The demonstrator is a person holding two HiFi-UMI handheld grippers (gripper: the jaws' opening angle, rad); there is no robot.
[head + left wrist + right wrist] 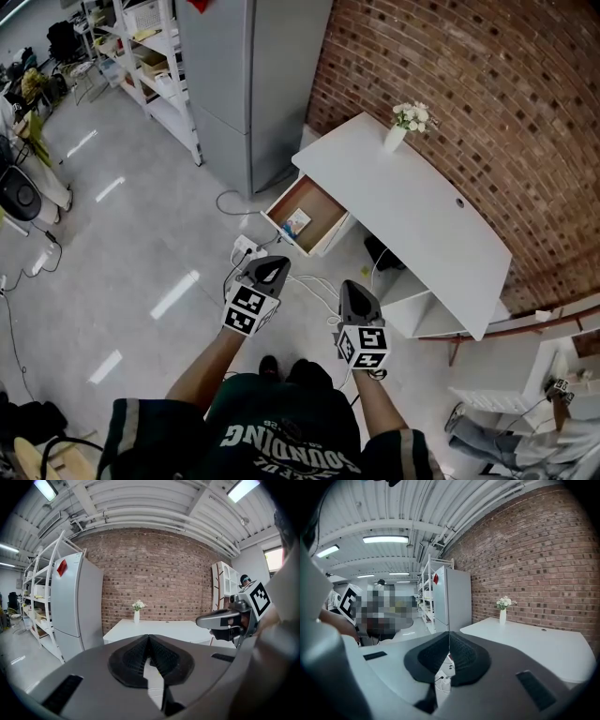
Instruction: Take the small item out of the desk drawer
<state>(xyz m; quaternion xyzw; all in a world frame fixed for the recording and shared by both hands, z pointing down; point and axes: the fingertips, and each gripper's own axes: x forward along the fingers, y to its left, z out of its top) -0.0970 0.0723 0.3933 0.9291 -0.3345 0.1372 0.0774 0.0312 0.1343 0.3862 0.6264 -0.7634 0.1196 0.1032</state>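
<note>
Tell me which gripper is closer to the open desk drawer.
Left. The left gripper is just short of the drawer's front edge, jaws shut and empty. The right gripper is farther back and off to the right, also shut.

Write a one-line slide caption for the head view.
Left gripper and right gripper, both shut and empty, held short of a white desk whose open drawer holds a small item.

Shut empty claw (149,638) facing desk (168,629)
</note>
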